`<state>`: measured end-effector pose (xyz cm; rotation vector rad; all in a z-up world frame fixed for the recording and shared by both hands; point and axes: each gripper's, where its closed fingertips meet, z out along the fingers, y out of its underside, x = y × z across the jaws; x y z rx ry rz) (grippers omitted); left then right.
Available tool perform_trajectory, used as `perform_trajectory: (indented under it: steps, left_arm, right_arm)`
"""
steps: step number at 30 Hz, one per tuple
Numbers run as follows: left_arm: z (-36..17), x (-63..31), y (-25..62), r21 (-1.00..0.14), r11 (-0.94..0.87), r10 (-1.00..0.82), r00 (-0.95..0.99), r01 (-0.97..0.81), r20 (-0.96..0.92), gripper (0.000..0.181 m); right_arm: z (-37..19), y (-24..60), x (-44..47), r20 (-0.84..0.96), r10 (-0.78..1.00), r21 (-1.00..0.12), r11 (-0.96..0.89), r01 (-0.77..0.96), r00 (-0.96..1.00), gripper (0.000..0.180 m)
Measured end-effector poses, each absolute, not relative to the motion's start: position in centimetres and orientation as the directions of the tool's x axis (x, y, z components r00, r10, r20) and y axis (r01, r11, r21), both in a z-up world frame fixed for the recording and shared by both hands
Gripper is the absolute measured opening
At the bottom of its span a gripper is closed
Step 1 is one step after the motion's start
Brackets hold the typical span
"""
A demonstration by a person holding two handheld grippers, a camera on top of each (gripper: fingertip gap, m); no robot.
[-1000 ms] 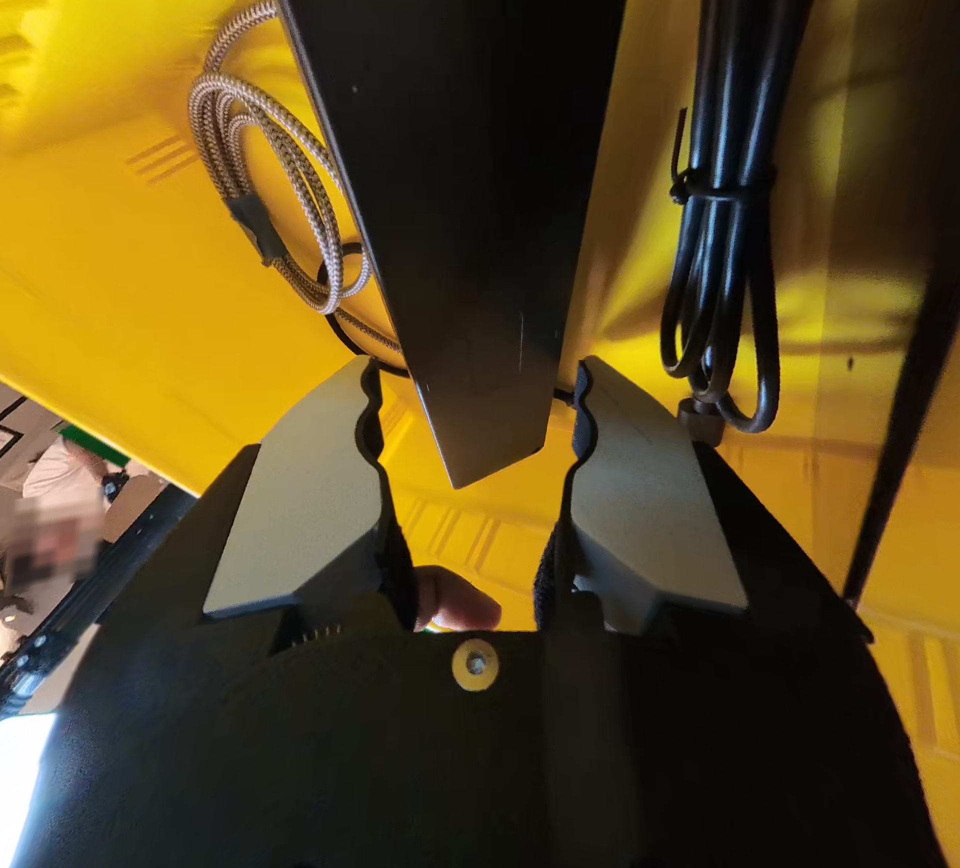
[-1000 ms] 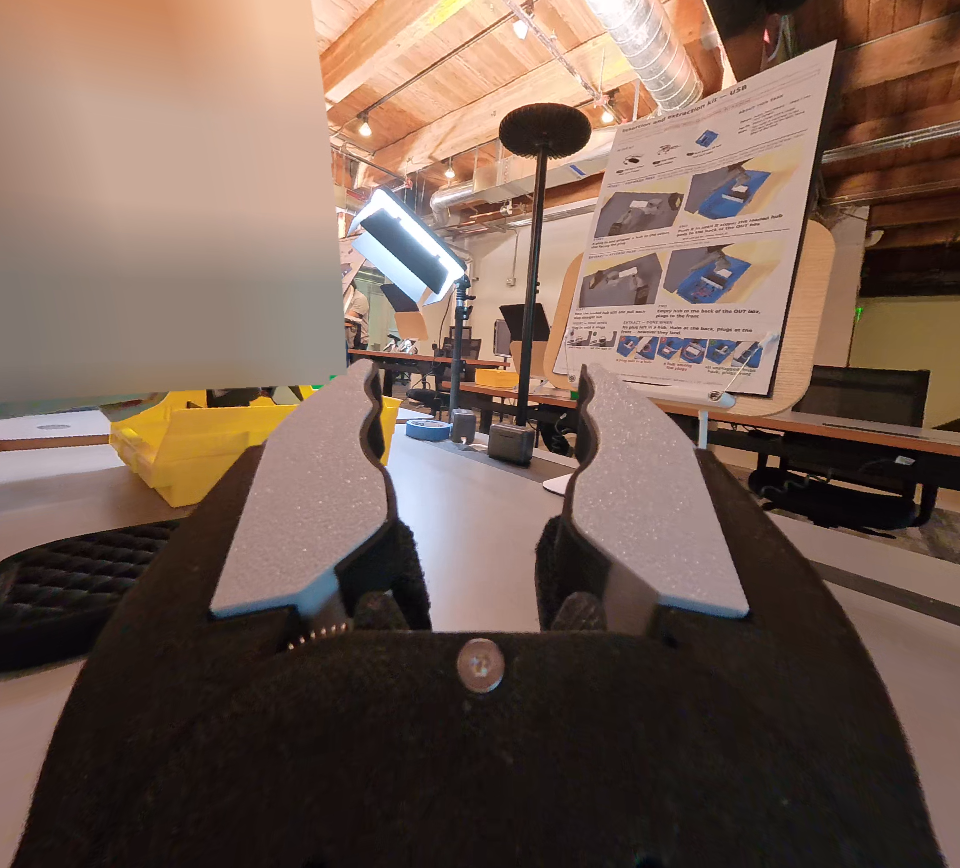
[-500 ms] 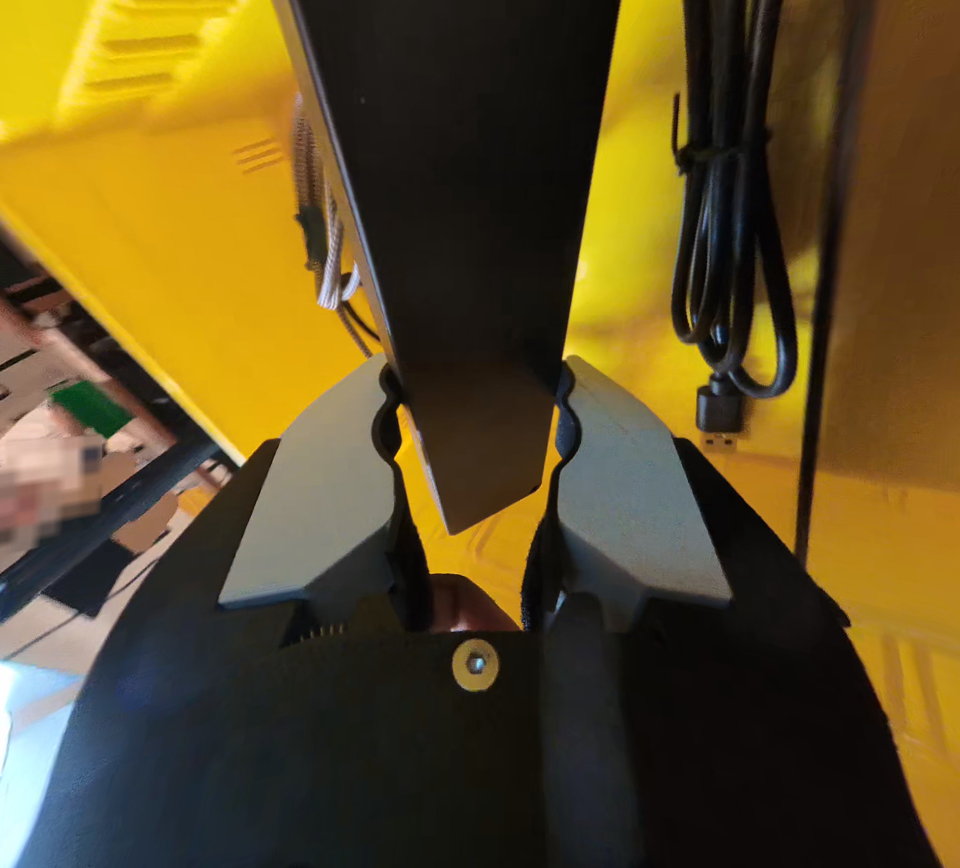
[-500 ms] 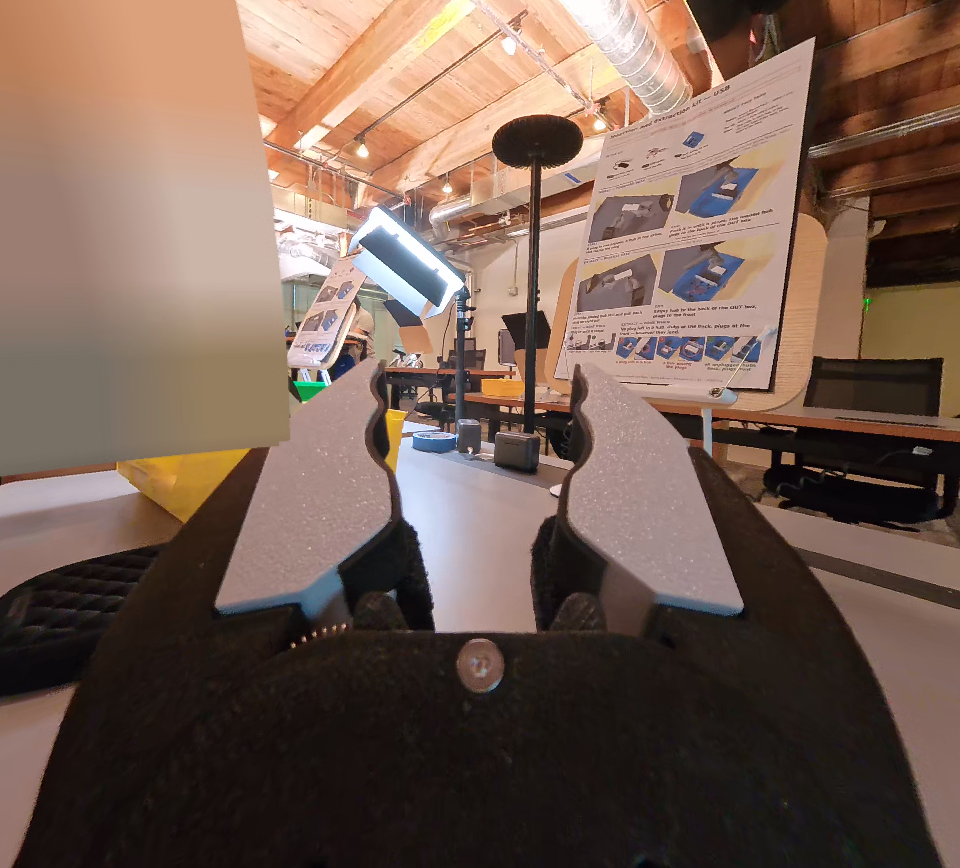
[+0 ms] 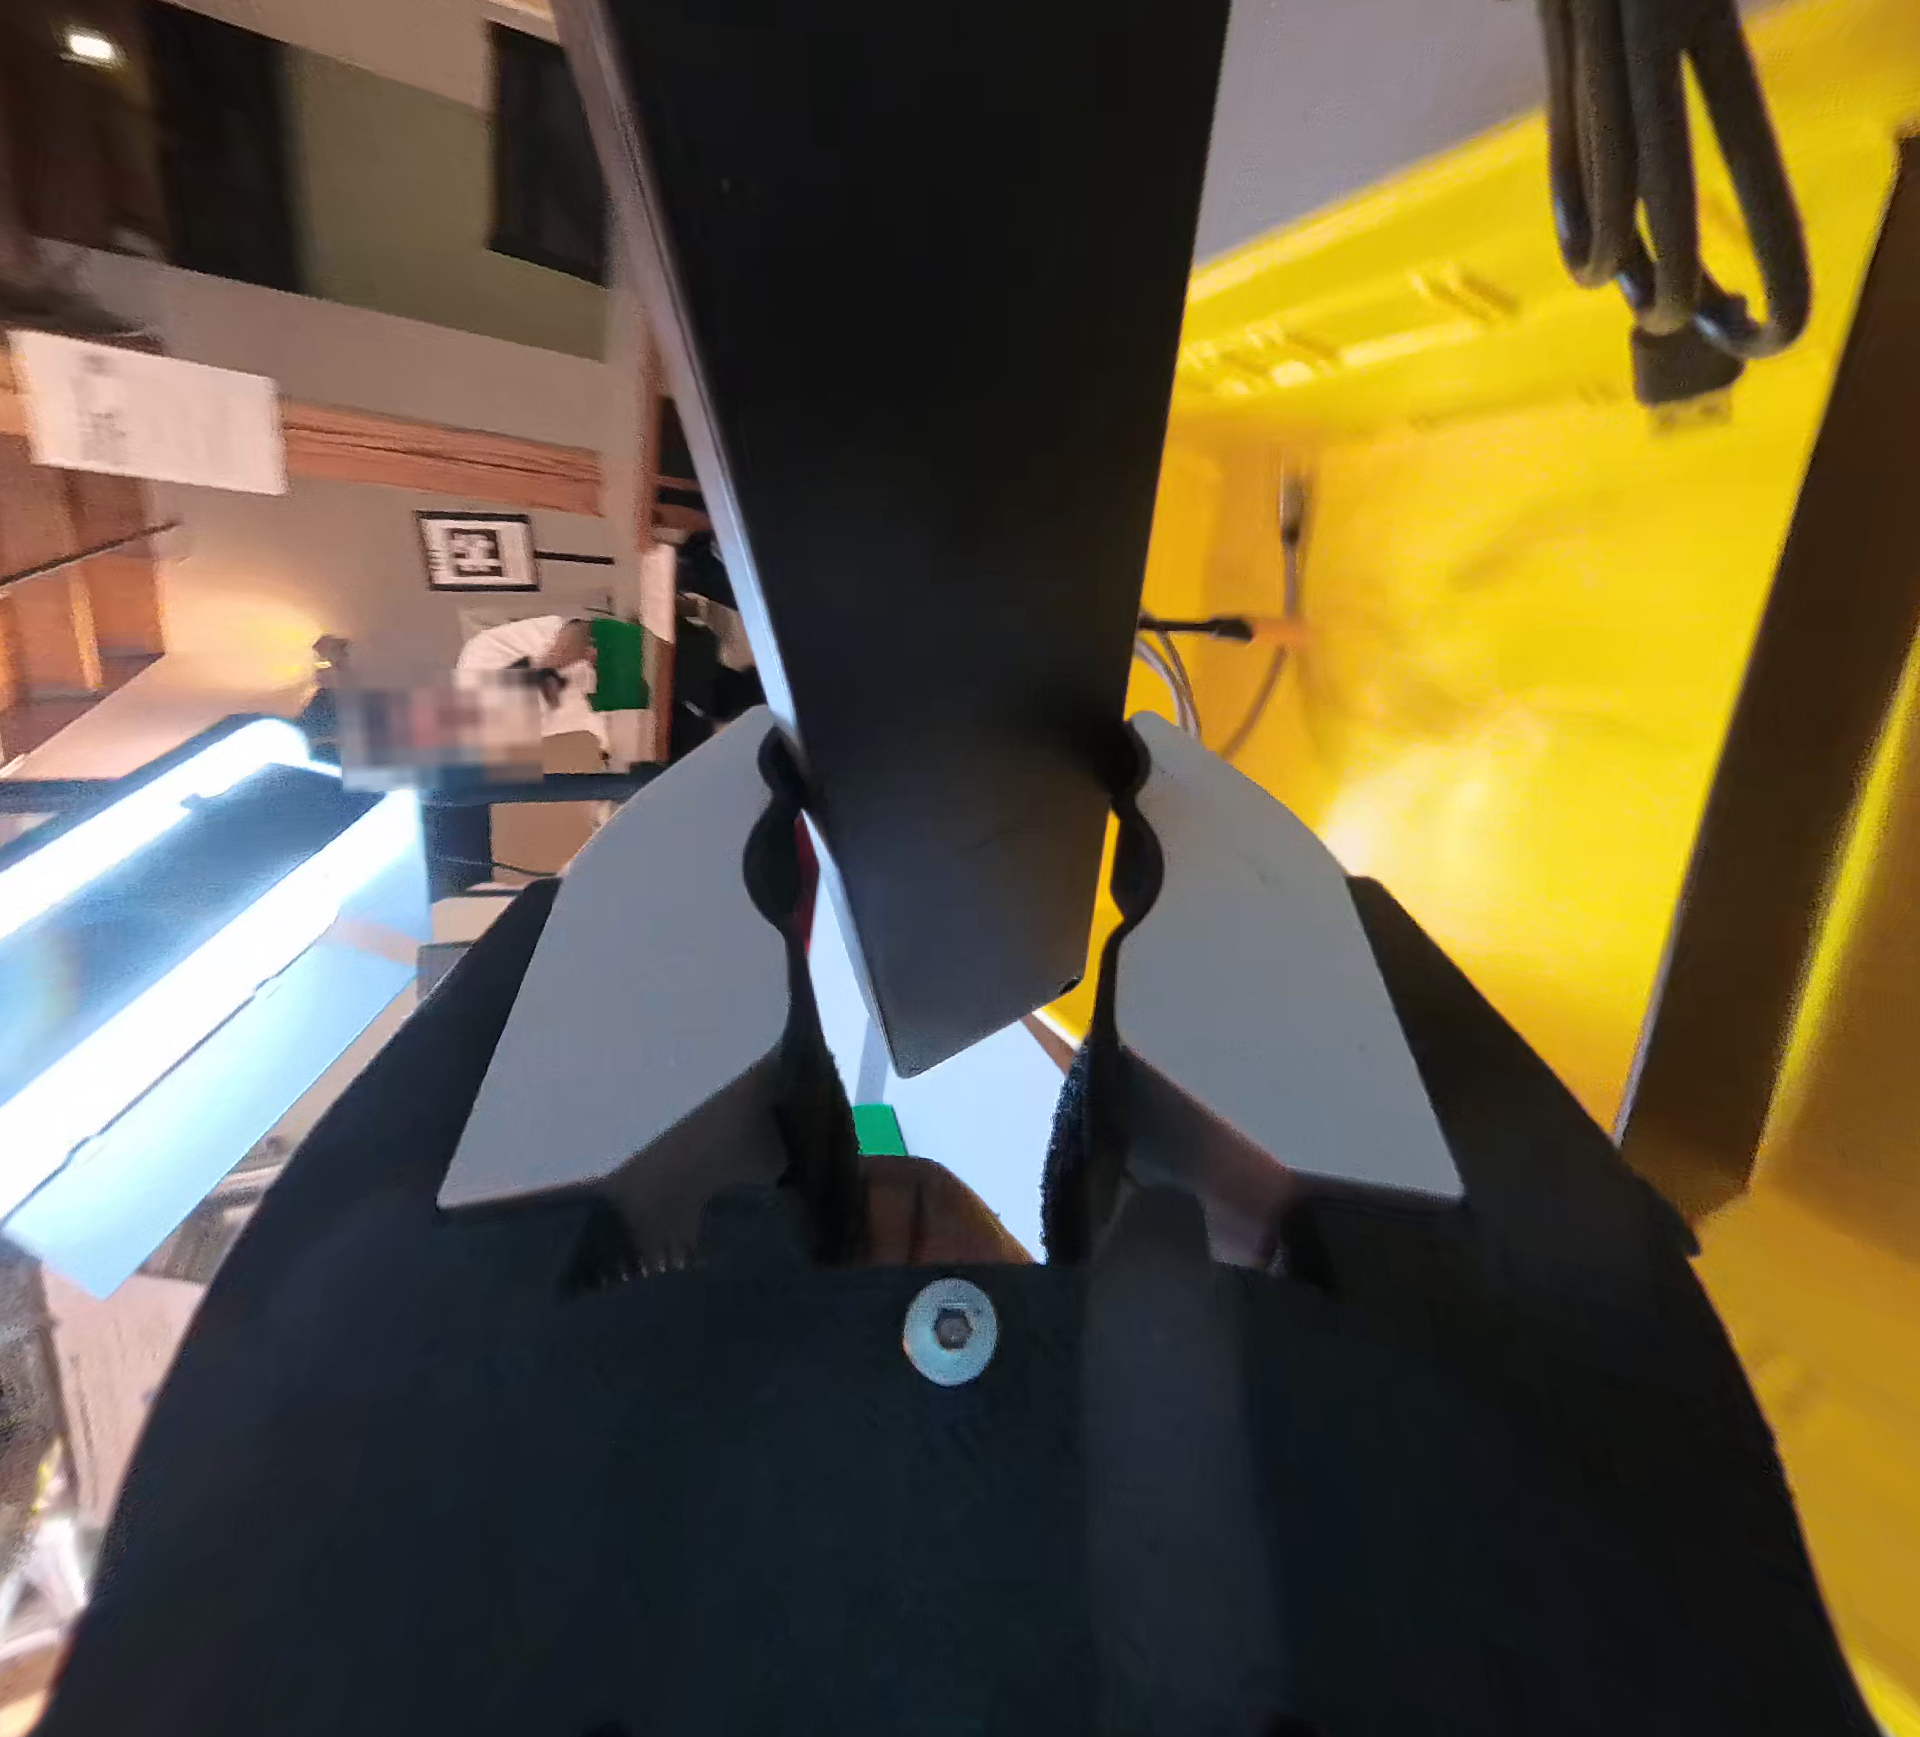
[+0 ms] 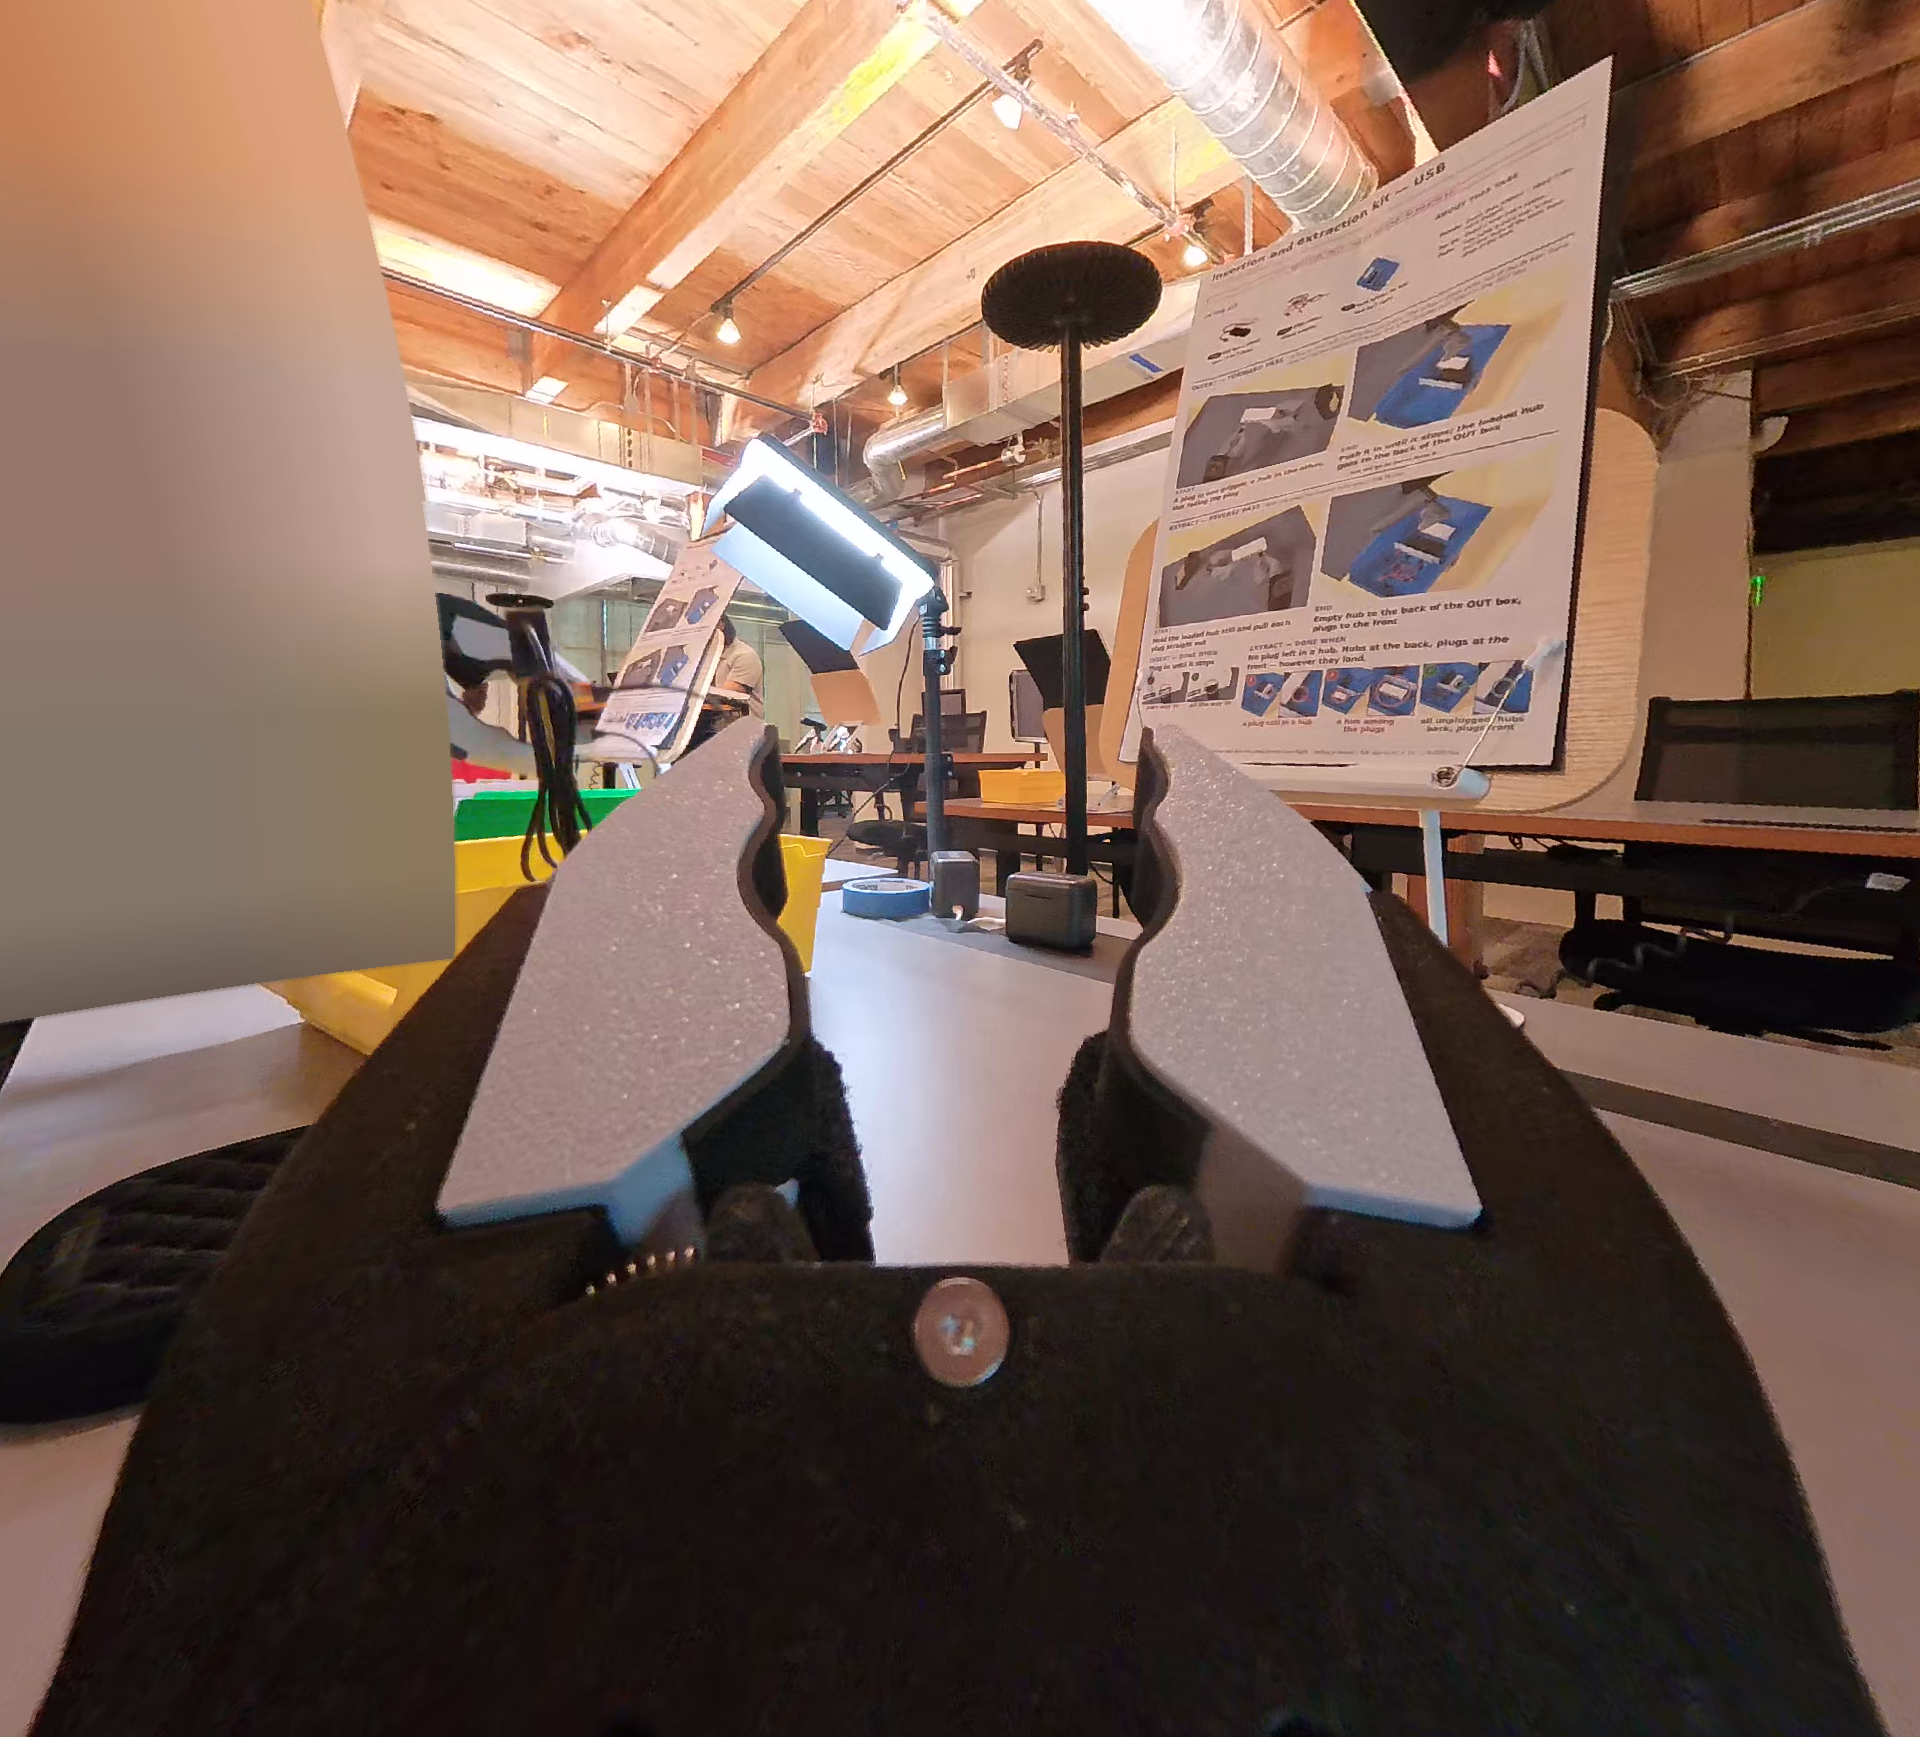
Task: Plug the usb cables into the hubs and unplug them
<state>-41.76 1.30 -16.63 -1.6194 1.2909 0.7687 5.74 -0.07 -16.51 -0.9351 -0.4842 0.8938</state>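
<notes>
- Hub (image 5: 914, 337), a long flat black slab, is pinched near its lower end by the left claw (image 5: 951, 814), both pads pressed on its edges; it is lifted clear of the yellow bin (image 5: 1507, 648).
- Black usb cable (image 5: 1652, 129), tied in a bundle, dangles beside the hub with its plug (image 5: 1678, 368) hanging free; which end joins the hub is out of sight.
- Right claw (image 6: 951, 866) is spread and holds nothing, low over the table (image 6: 966, 1043).
- Progress, as I judge it: the hub is only picked up; no plug is seen going into a port, so plugging and unplugging all seem left.
- Around: a bin divider (image 5: 1787, 648) near the hub's right side, thin cables (image 5: 1257, 700) inside the bin, and on the table a tape roll (image 6: 883, 895), a lamp stand (image 6: 1070, 607) and an instruction poster (image 6: 1371, 482).
- The dangling bundle could snag the bin wall.
</notes>
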Motion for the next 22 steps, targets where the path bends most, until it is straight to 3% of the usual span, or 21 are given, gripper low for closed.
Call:
perform_trajectory:
  steps: [6,11,16,19,22]
  left_arm:
    - [-11.3,-35.6,0.0,-0.499,0.141,-0.186,0.472,-0.855,-0.862,0.058]
    - [-8.6,-28.8,-1.9,-0.658,0.349,-0.115,0.666,-0.668,-0.737,0.058]
    - [-7.8,-21.5,-4.2,-0.797,0.532,-0.289,0.823,-0.287,-0.489,0.058]
    - [-8.2,-17.1,-5.8,-0.811,0.583,-0.457,0.806,-0.049,-0.377,0.058]
    - [-8.8,-13.5,-7.1,-0.802,0.585,-0.591,0.742,0.124,-0.317,0.058]
  right_arm:
    - [-16.6,0.0,5.7,-0.019,0.832,-0.852,0.277,-0.445,0.554,0.065]
    - [-16.6,-0.2,5.5,-0.021,0.839,-0.854,0.268,-0.445,0.544,0.064]
    - [-16.7,-0.3,5.2,-0.021,0.852,-0.858,0.253,-0.447,0.523,0.062]
    - [-16.8,-0.7,4.7,-0.009,0.875,-0.864,0.237,-0.444,0.484,0.063]
    - [-15.3,-2.9,4.0,-0.066,0.954,-0.817,0.117,-0.565,0.293,0.064]
